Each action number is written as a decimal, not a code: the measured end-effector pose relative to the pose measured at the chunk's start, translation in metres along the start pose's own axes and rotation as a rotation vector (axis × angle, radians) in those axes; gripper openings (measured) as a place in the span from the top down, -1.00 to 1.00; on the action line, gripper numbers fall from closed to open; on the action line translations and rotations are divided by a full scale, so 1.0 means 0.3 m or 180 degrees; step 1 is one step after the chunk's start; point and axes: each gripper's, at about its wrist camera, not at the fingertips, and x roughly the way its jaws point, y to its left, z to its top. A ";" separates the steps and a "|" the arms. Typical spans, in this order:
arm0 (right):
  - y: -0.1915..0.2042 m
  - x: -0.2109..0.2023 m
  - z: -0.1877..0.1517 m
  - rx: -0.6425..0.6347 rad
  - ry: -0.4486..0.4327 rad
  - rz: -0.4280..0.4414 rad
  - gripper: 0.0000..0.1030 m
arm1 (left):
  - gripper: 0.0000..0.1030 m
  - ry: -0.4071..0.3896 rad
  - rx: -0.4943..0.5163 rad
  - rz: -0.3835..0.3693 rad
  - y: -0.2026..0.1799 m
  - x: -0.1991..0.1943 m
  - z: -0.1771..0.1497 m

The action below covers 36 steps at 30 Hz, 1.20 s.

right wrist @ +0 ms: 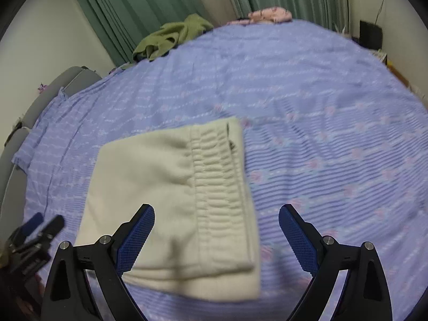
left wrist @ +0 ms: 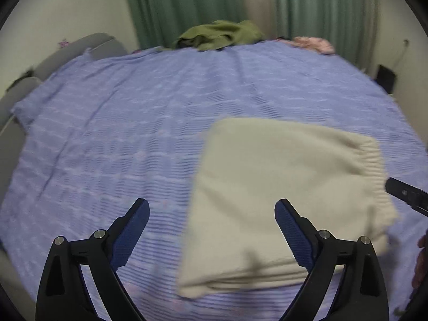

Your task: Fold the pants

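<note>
Both black two-finger grippers with blue pads, left (left wrist: 212, 208) and right (right wrist: 216, 214), stand wide apart and hold nothing above the cream knitted pants (right wrist: 174, 195) folded into a flat rectangle, lower centre of frame, on the lilac striped bedspread (right wrist: 321, 93).

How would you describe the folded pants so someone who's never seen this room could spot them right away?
Start at the big bed with the lilac-blue patterned sheet. On its near part lies a flat, roughly rectangular bundle: the cream pants. Their pale colour, neat fold and gathered elastic waistband distinguish them from the crumpled olive-green garment and pink cloth at the far edge.
</note>
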 end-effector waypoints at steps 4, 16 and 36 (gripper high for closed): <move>-0.040 0.095 -0.013 0.0169 0.0194 0.0130 -0.85 | -0.86 0.0163 -0.0063 0.0104 0.038 0.068 0.003; -0.156 0.225 -0.120 0.1058 0.0538 0.0728 -0.85 | -0.86 0.0426 -0.0283 0.0016 0.020 0.133 -0.047; 0.084 0.148 -0.056 0.0197 0.0514 -0.0279 0.22 | -0.86 0.0644 -0.0551 -0.1097 0.202 0.278 0.052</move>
